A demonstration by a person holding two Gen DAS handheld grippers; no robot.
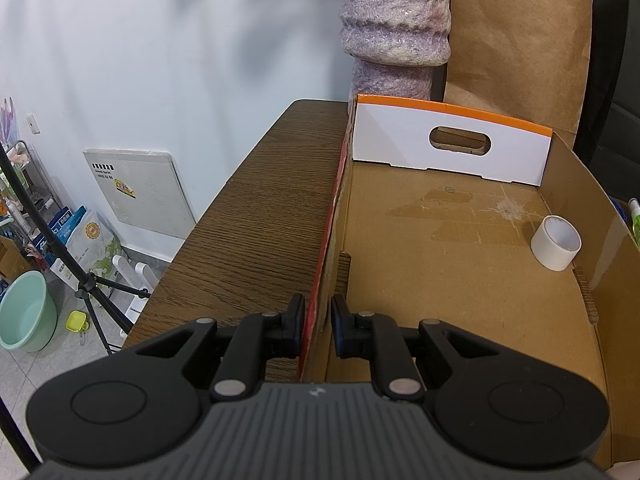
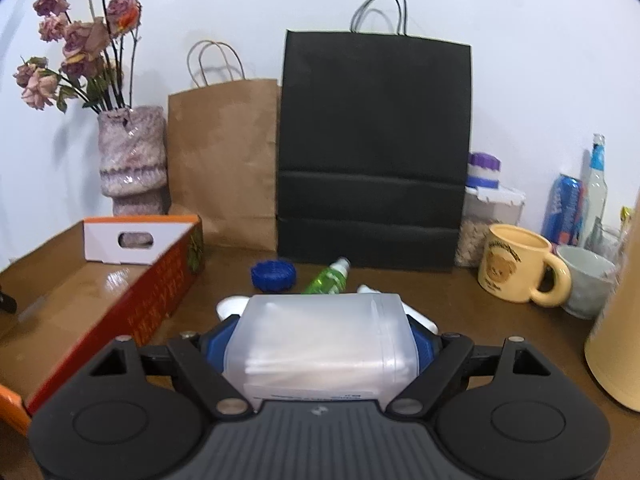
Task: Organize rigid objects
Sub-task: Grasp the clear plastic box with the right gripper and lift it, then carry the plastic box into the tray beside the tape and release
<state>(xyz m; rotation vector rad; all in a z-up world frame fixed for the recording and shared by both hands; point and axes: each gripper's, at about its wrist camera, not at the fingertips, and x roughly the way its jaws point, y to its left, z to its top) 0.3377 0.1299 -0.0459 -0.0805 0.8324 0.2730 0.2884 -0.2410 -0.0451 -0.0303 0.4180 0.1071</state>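
Clamped wide across a frosted plastic container (image 2: 322, 344) in the right hand-held gripper (image 2: 320, 346), blue pads pressing both its sides, clear of the worktop (image 2: 460, 320) near its front edge. Pinched thin on the red side wall of the cardboard tray (image 1: 320, 264) in the left hand-held gripper (image 1: 318, 326), pads nearly together, steadying the tray at the worktop's left end. Inside the tray, only a white tape roll (image 1: 556, 248) against its far-right wall. Left loose on the worktop just beyond the container: a blue ridged lid (image 2: 273, 274), a green spray bottle (image 2: 330, 278) on its side, and some white pieces, half hidden. Ranged along the back edge: vase of dried flowers (image 2: 132, 160), brown paper bag (image 2: 224, 160), black paper bag (image 2: 374, 160); at the right end, a yellow mug (image 2: 516, 264). Step in hand, by the look: carrying the container to the tray. Next called for: swinging left over the red wall, lowering onto the bare cardboard floor, then spreading the pads.
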